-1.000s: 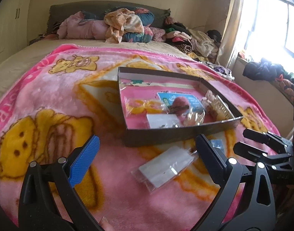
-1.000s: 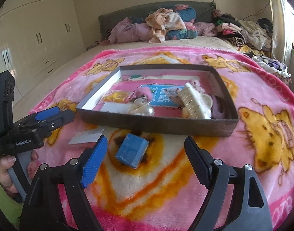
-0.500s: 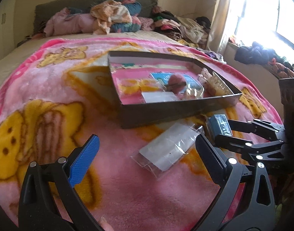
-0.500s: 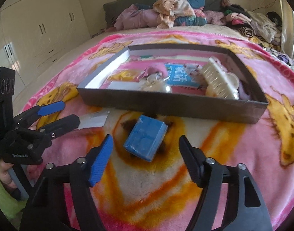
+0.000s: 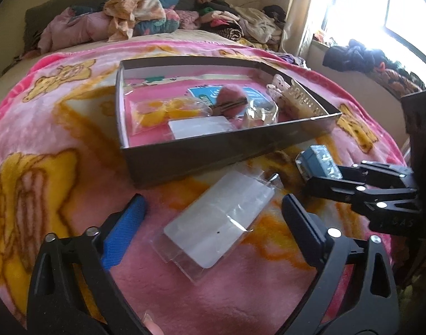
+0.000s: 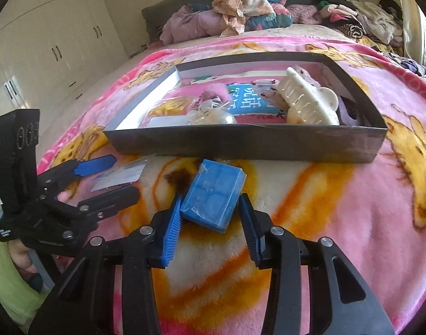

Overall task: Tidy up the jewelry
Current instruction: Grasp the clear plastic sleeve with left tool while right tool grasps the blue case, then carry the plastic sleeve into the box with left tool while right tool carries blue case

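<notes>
On the bed, over the pink blanket (image 6: 352, 195) with yellow bear figures, I have both grippers low, in front of the dark shallow box (image 6: 240, 145).

Right gripper (image 6: 211, 212): jaws have just been closing. The blue box (image 6: 213, 192) lies on the blanket between them. The left pad looks to be touching its lower corner; the right pad appears just clear of its side, so I read this as not yet pinched. The blue box sits just in front of the dark box's near wall, apart from it.

Left gripper (image 5: 213, 215): jaws spread wide, having just narrowed a little. The clear packet (image 5: 215, 223) with a white card inside lies flat on the blanket between the pads, touched by neither. It lies near the dark box's front wall, outside it.

Inside the dark box: a cream claw clip (image 6: 307, 103) at the right side, a blue card (image 6: 249, 97) with white characters that I cannot read reliably, a pink fluffy piece (image 6: 215, 92), a clear bag with yellow contents (image 5: 162, 111), a white card (image 5: 199, 128).

Writing on the grippers' bodies is too small to read. A lime-green sleeve (image 6: 6, 273) shows at the left hand.
</notes>
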